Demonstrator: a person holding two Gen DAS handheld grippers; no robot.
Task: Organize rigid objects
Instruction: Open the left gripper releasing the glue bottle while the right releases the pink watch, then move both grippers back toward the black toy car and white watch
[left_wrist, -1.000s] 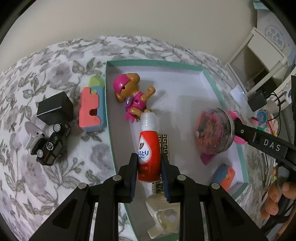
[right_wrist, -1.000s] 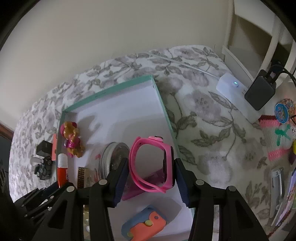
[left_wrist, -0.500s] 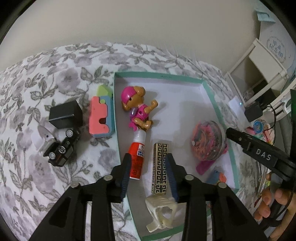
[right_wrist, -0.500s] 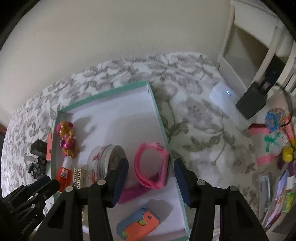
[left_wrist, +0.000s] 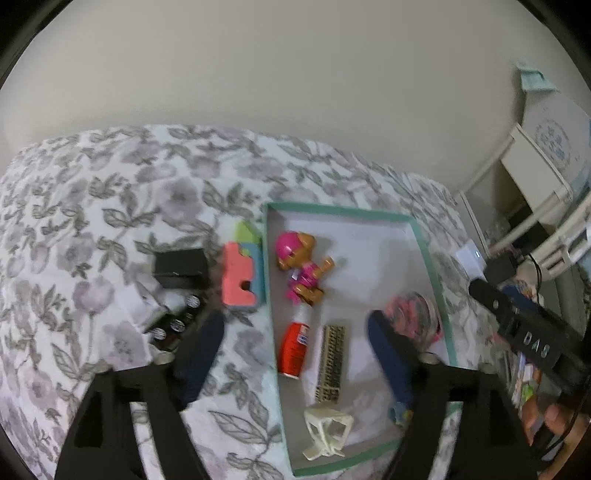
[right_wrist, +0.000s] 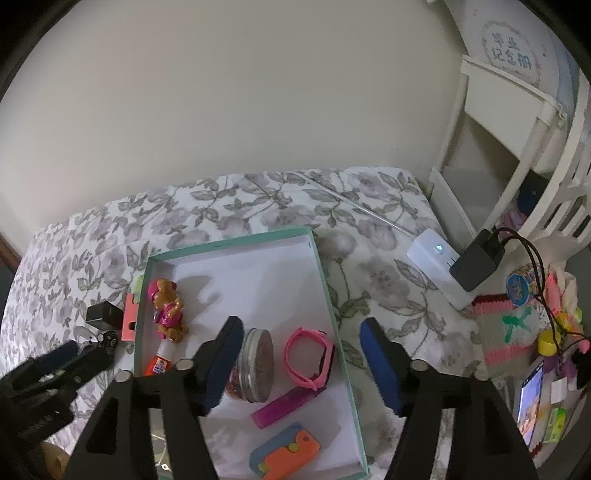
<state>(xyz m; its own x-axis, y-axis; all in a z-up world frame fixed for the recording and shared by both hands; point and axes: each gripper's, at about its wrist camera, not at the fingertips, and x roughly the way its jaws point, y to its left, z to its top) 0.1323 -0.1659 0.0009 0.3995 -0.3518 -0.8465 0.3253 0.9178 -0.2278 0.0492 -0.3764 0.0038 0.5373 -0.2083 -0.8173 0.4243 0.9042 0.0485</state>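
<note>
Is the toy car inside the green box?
No, the toy car sits on the floral cloth outside the box, left of its wall.

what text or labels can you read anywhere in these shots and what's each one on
"DAS", reading mirrored in the left wrist view: white letters on the right gripper.
"毕业纪念册", roughly, inside a wreath: on the white box on the shelf.
Red bottle in the tray: label print too blurred to read.
Round blue sticker: too small to read.
Phone screen: nothing legible.
</note>
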